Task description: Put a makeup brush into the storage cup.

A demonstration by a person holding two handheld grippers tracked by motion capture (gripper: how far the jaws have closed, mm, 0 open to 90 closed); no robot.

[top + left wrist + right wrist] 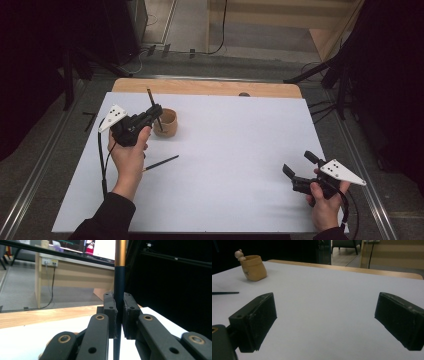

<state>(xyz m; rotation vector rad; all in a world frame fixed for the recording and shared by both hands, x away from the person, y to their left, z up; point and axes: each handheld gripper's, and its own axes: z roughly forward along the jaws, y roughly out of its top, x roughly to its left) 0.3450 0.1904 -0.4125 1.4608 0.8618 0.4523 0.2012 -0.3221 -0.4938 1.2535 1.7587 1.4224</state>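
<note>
1. Right claw (pixel 296 172), near right of the worktop (pixel 225 165): jaws spread, nothing between, hand low and resting.
2. Spare pen (pixel 161 162) lies flat mid-left, well apart from the cup, just right of the left forearm.
3. Left claw (pixel 156 112) pinches a dark pen (pixel 152 103) w/ gold band, jaws pressed onto the shaft. Long axis near upright, slight tilt; lower tip sits just over the wooden cup (pixel 167 123), at its near-left rim.
4. Left hand is far nearer the cup; wrist raised, claw pointing away from the person toward the cup. Likely next: lower the pen straight down into the cup, then release.
</note>
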